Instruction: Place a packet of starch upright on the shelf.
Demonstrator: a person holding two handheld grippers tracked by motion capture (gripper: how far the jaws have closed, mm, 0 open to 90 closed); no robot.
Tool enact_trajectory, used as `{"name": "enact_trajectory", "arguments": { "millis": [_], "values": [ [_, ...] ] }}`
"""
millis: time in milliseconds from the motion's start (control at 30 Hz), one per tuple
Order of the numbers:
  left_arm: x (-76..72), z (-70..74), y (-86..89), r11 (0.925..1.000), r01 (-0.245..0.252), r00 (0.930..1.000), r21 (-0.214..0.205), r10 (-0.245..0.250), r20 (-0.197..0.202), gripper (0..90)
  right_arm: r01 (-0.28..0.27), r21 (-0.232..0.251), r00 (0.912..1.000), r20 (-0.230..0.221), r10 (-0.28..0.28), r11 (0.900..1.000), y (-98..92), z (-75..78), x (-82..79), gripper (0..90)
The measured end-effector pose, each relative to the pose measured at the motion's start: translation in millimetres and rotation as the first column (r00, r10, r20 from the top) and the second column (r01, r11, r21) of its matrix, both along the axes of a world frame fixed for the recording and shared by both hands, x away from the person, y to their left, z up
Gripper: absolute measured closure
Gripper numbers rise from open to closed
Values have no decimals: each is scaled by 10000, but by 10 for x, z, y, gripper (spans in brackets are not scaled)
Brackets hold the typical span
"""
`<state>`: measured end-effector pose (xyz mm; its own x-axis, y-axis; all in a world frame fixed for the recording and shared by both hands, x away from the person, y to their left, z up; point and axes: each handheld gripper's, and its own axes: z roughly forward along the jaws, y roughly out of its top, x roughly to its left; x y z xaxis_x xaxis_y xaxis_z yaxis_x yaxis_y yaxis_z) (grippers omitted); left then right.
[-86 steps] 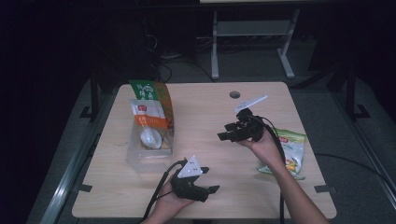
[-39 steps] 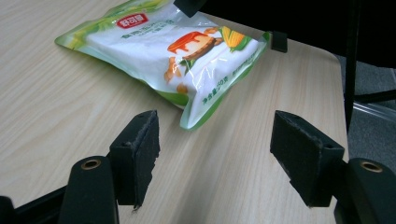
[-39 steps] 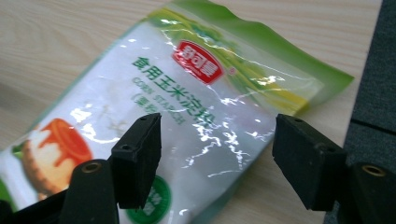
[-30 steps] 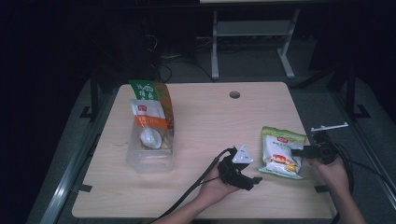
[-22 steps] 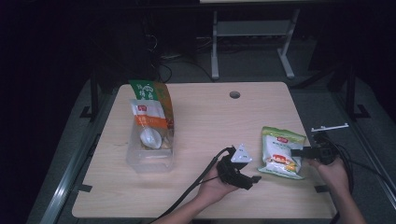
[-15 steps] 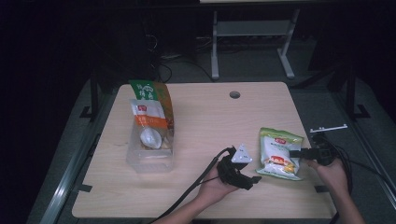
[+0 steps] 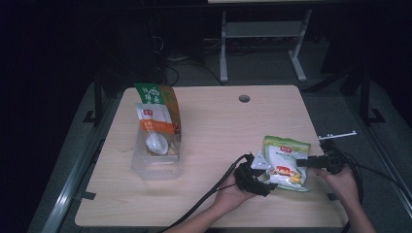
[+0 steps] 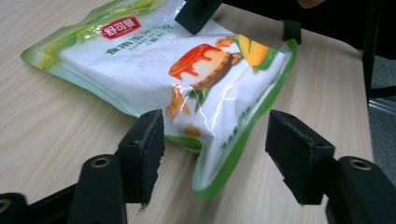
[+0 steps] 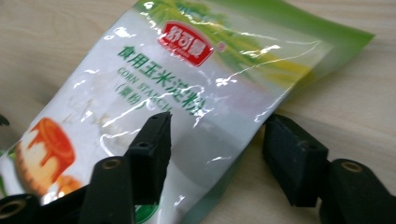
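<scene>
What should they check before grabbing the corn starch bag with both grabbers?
1. Corn starch bag lies flat on the table: ok.
2. Left gripper straddles the bag's corner, jaws just been closing, pads not pressing: ok.
3. Right gripper sits over the bag's edge; its jaws have just been opening, pads not pressing: ok.
4. Bag sealed, nothing spilled: ok.
5. Clear bin with its pouch stands well away: ok.
6. Whether the bag will sag when lifted: cannot tell.

Right gripper (image 7: 303, 163) hides part of the starch bag (image 7: 285, 162).
</scene>
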<state>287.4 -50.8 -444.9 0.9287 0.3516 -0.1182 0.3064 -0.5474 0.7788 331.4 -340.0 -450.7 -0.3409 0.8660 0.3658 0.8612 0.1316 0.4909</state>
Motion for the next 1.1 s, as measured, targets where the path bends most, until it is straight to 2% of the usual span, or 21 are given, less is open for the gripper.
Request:
{"name": "enact_trajectory", "arguments": {
  "millis": [100, 267, 333, 433, 500, 633, 700, 767, 933, 967, 1100],
  "values": [
    [50, -33, -51, 9999, 77, 9993, -130, -82, -355, 479, 156, 8, 9999, 26, -156, 9999, -41, -14, 45, 377],
    [90, -37, -92, 9999, -31, 9999, 115, 32, -137, 556, 365, 95, 9993, -6, -365, 9993, -98, -25, 85, 377],
    [116, -42, -88, 9999, -1, 9997, 146, 5, -248, 567, 376, 252, 9992, -121, -373, 9990, -112, -51, 99, 382],
    [116, -37, -103, 9997, -44, 9997, 237, 50, -228, 582, 233, 666, 9996, -173, -222, 9975, -114, -68, 99, 456],
    [124, -33, -106, 9996, -15, 9997, 295, 22, -227, 586, 68, 836, 9998, -209, -51, 9965, -96, -75, 94, 472],
    [144, -39, -98, 9994, 91, 9996, 326, -82, -284, 586, -303, 1276, 9990, -278, 341, 9914, -51, -91, 79, 580],
    [148, -45, -101, 9996, 48, 9994, 286, -38, -345, 585, -611, 1365, 9975, -269, 653, 9888, -20, -94, 77, 630],
    [155, -46, -99, 9990, 135, 9996, 430, -124, -263, 586, -739, 1380, 9964, -310, 789, 9877, 4, -92, 78, 654],
    [158, -60, -109, 9991, -60, 9994, 411, 74, -333, 589, -705, 1822, 9941, -686, 842, 9807, 29, -112, 92, 700],
    [161, -56, -105, 9987, 9, 9996, 512, 6, -289, 589, -716, 1921, 9932, -766, 877, 9788, 29, -120, 96, 712],
    [158, -54, -107, 9986, 3, 9997, 534, 10, -257, 588, -719, 1978, 9927, -808, 893, 9776, 38, -116, 96, 781]
  ]
}}
